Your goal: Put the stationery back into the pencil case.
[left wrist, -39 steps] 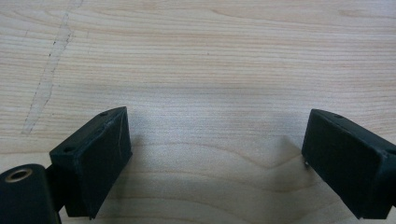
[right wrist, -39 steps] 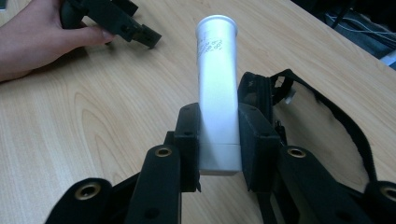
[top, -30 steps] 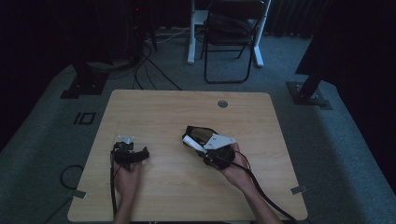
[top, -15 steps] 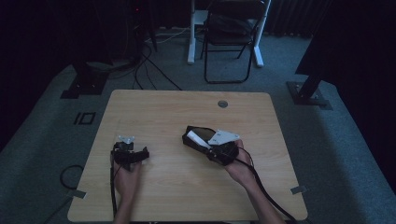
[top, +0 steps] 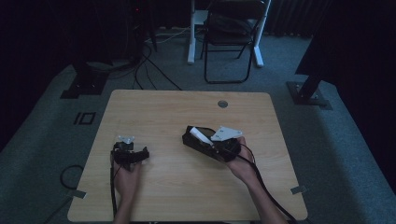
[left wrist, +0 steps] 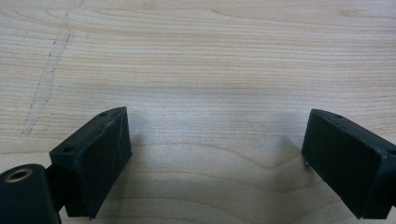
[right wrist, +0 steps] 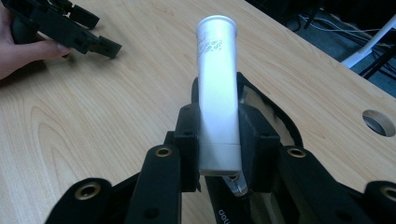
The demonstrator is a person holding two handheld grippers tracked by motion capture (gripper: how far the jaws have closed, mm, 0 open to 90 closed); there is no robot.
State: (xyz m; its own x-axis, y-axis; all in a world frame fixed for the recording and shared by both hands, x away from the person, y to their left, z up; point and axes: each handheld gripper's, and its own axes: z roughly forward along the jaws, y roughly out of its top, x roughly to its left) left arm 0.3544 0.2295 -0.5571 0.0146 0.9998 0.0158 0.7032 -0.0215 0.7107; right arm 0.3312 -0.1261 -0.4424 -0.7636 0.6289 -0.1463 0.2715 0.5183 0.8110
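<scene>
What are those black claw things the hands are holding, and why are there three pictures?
A person sits at a pale wooden table and holds a hand tool in each hand. Each tool has two black fingers that squeeze together, like tongs.

The high view looks down from above. The left gripper rests low over the table. The right gripper is on the other side.

The other two pictures come from small cameras riding on the tools. The left gripper view shows its fingers wide apart over bare wood, holding nothing. The right gripper view shows its fingers squeezing a white plastic tube, above an open black case lying on the table. A round hole is cut in the tabletop.
</scene>
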